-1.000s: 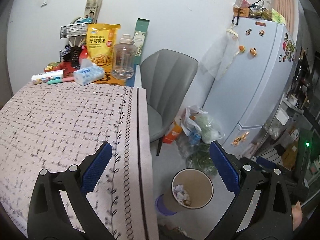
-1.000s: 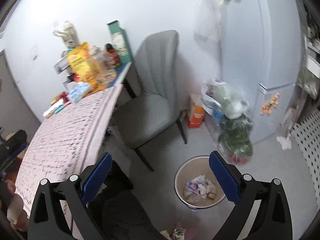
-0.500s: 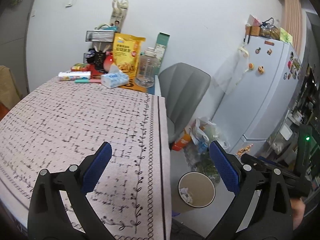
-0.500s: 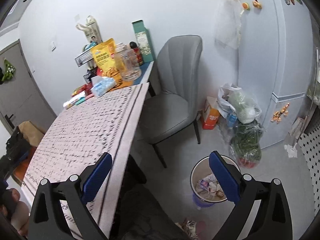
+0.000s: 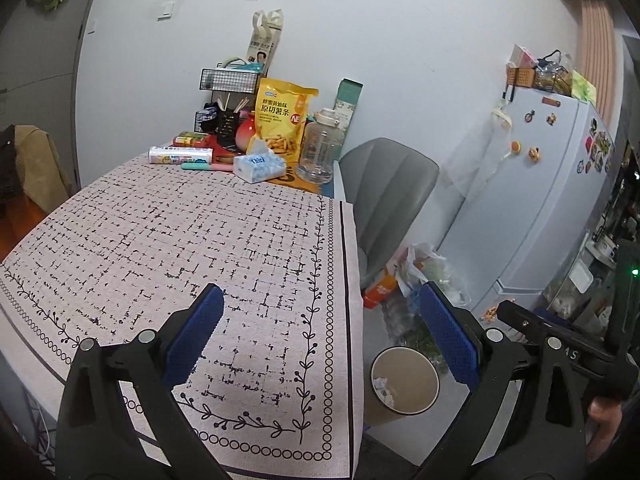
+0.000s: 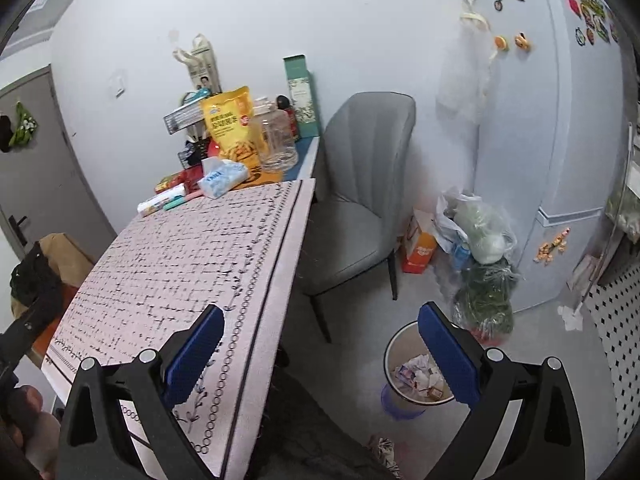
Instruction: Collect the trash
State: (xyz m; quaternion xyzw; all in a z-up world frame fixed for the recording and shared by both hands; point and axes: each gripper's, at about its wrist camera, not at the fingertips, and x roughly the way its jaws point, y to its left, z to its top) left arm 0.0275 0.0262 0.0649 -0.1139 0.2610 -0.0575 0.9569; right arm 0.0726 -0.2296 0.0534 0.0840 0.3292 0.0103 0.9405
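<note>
A round trash bin stands on the floor to the right of the table and holds crumpled paper. It also shows in the right wrist view with several wrappers inside. My left gripper is open and empty, raised above the table's front right corner. My right gripper is open and empty, raised over the table edge and floor. No loose trash shows on the patterned tablecloth.
A yellow snack bag, tissue pack, clear jug and wire rack crowd the table's far end. A grey chair, plastic bags, an orange carton and a fridge stand to the right.
Both grippers have risen and pulled back. More of the tablecloth shows and the bin looks smaller and lower in both views. Both stay open and empty.
</note>
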